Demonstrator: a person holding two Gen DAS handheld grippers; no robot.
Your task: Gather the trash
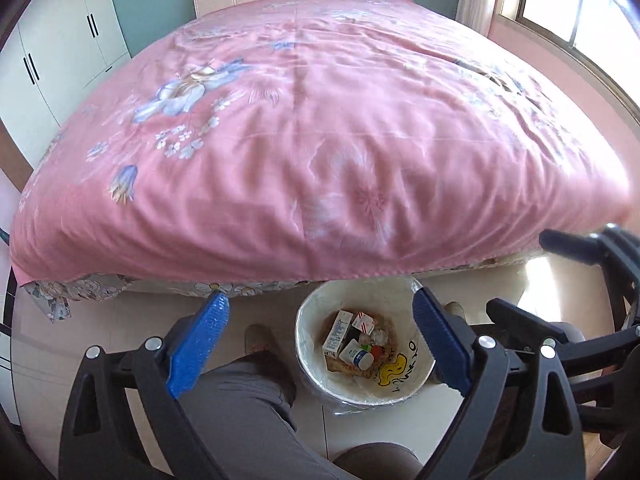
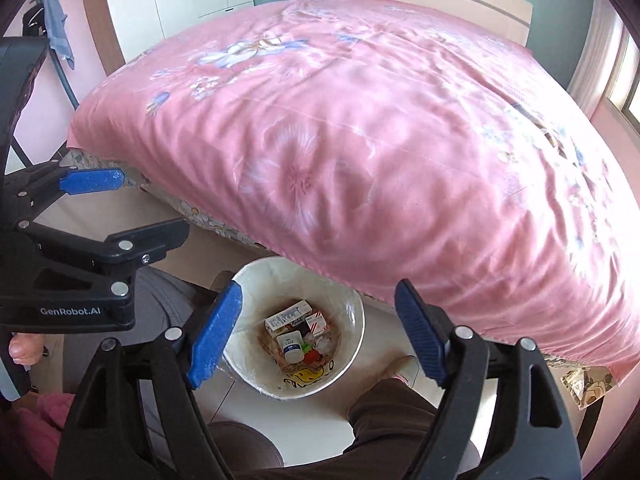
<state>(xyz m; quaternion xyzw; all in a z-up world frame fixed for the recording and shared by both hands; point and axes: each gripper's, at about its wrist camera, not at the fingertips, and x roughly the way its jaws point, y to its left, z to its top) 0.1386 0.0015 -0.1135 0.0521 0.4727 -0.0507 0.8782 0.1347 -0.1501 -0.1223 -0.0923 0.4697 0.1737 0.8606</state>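
Left gripper (image 1: 320, 320) jaws spread wide, nothing held; right gripper (image 2: 318, 308) same, wide apart and empty. Both hang over the trash bin (image 1: 316, 384), which sits on the floor right at the foot of the bed (image 1: 320, 140), straight below and slightly ahead of both pairs of fingers. Bin is framed between the jaws in both wrist views, so neither hand is clearly nearer; looks about equal. Bin is round, upright, lined with clear plastic, mouth facing up. Inside: white box (image 2: 289, 315) lying flat with its long axis pointing roughly across the bin, a red-striped box (image 2: 317, 325), white bottle with blue label (image 2: 292, 346), crumpled paper, small green and red bits. Box print too small to read. Bin wall has a yellow cartoon and partial black lettering, illegible. Left gripper body reads "GenRobot.AI" in the right wrist view. No loose trash visible on the pink quilt; collecting looks largely done, my judgement.
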